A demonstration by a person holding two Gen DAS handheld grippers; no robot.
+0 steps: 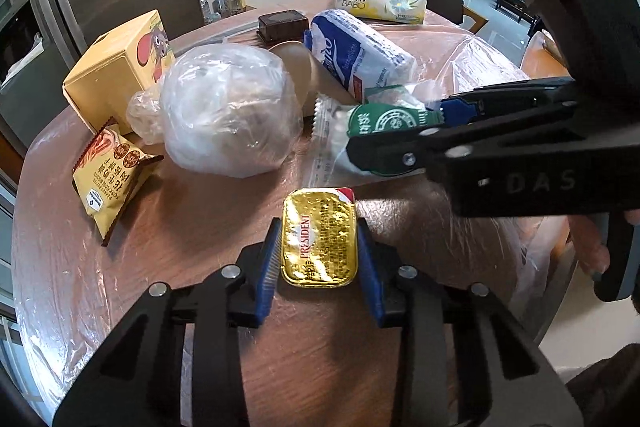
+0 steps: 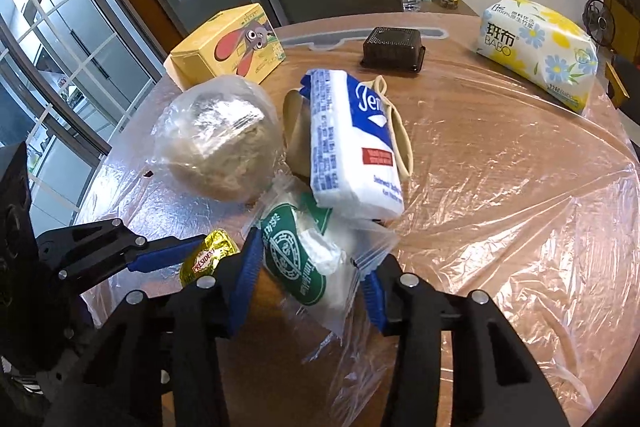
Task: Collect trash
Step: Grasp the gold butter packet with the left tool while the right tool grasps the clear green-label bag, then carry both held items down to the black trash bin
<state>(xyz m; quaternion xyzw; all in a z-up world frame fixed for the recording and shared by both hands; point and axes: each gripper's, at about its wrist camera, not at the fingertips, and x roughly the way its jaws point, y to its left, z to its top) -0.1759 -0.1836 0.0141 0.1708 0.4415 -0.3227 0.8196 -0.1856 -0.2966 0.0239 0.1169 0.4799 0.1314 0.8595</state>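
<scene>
Butter tub (image 1: 319, 237), light, stiff, foil-slick, is pinched across its long sides by left gripper (image 1: 319, 253); crinkly wrapper (image 2: 302, 259) at 12 o'clock is straddled by right gripper (image 2: 308, 277), grip not confirmed.

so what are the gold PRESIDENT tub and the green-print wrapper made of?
Butter tub: gold foil lid, likely on a moulded tray; crinkled, mirror-like glints. Green-print wrapper: thin glossy plastic film; clear margins, serrated edge, creases softly.

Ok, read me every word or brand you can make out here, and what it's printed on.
"PRESIDENT": gold foil butter tub between the left gripper fingers.
"BABO": yellow flowered tissue pack.
"Tem…", cut off: blue and white tissue packet.
"DAS": black right gripper body.
Green and white wrapper, orange snack packet: print unreadable.
</scene>
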